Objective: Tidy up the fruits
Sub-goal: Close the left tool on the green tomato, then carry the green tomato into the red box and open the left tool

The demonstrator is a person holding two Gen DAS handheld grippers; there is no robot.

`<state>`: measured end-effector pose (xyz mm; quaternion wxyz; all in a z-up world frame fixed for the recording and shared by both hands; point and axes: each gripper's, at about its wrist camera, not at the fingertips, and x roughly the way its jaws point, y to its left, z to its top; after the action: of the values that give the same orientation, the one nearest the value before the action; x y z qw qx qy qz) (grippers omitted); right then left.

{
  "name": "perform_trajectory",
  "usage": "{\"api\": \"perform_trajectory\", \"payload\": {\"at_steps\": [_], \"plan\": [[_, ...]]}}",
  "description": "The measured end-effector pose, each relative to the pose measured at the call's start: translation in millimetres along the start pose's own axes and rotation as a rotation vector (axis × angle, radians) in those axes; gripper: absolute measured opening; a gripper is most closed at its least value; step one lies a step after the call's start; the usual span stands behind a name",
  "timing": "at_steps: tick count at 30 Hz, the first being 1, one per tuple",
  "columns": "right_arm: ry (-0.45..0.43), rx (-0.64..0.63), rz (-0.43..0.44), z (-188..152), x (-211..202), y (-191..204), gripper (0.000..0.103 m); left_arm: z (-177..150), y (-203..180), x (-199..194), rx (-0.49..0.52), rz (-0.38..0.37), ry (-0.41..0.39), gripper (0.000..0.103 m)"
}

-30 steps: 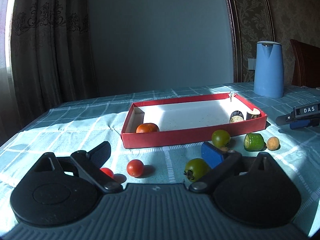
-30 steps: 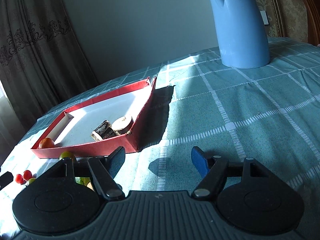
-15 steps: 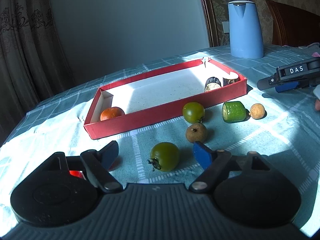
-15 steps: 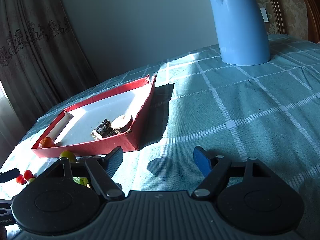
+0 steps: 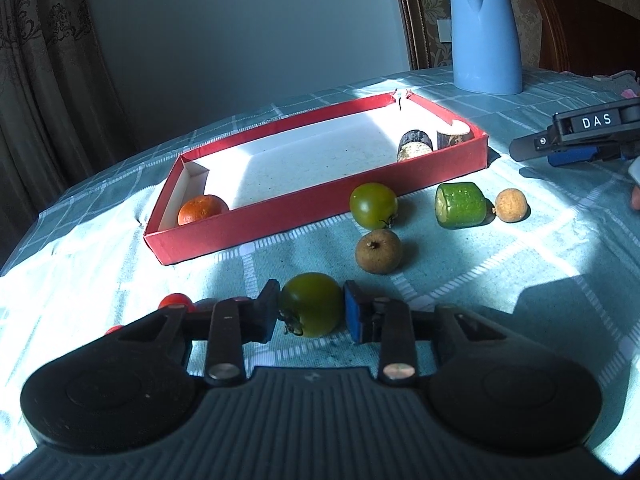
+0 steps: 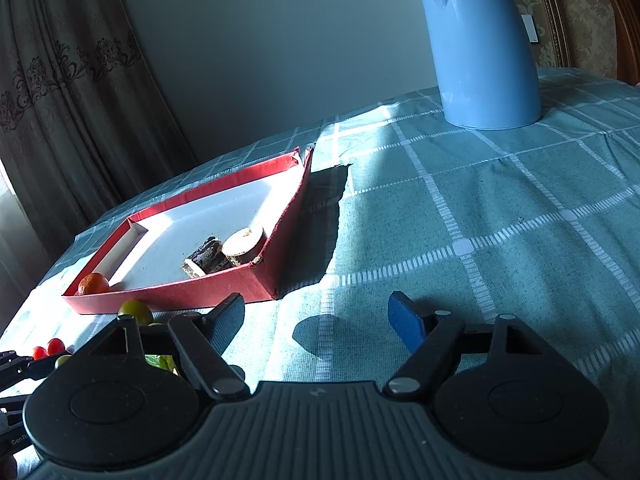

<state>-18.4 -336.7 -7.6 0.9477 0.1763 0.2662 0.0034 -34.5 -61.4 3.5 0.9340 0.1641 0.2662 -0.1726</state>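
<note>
your left gripper (image 5: 310, 312) has just been closing, and now the pads sit against both sides of the green tomato (image 5: 311, 304) down on the tablecloth (image 5: 500, 272), so you've got it pinched. it's low and near you, a bit short of the red tray (image 5: 320, 220), which is probably why you came in at a downward slant: the fruit is round and would roll off if you only clipped the top.

your right gripper (image 6: 320, 316) hangs wide with nothing between the fingers, just bare cloth, parked by the tray's near corner, out of the left one's way i guess.

sorting seems barely started. the tray holds an orange (image 5: 202, 210) at one end and two stubby cut pieces (image 5: 416, 146) at the other, so it looks like you're grouping by kind. outside it: another green tomato (image 5: 373, 205), a brown fruit (image 5: 378, 251), a green cut chunk (image 5: 460, 205), a small tan ball (image 5: 511, 205), some red cherry tomatoes (image 5: 174, 302).

next is probably lift and carry over the tray wall. don't crush it though.
</note>
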Motion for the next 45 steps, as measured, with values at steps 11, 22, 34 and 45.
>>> {"api": "perform_trajectory", "payload": {"at_steps": [11, 22, 34, 45], "plan": [[0.006, -0.017, -0.008, -0.9, 1.5, 2.4, 0.080, 12.4, 15.2, 7.6, -0.165, 0.135, 0.053, 0.031], [0.016, -0.045, -0.023, -0.9, 2.1, 6.6, 0.082, 30.5, 63.9, 18.7, -0.358, 0.274, 0.023, 0.031], [0.022, -0.058, -0.028, -1.3, 2.7, 9.3, 0.083, 77.5, 59.4, 46.4, -0.320, 0.311, -0.007, 0.031], [0.025, -0.066, -0.032, -1.1, 2.7, 10.3, 0.084, 75.8, 43.7, 74.9, -0.301, 0.263, 0.027, 0.032]]}}
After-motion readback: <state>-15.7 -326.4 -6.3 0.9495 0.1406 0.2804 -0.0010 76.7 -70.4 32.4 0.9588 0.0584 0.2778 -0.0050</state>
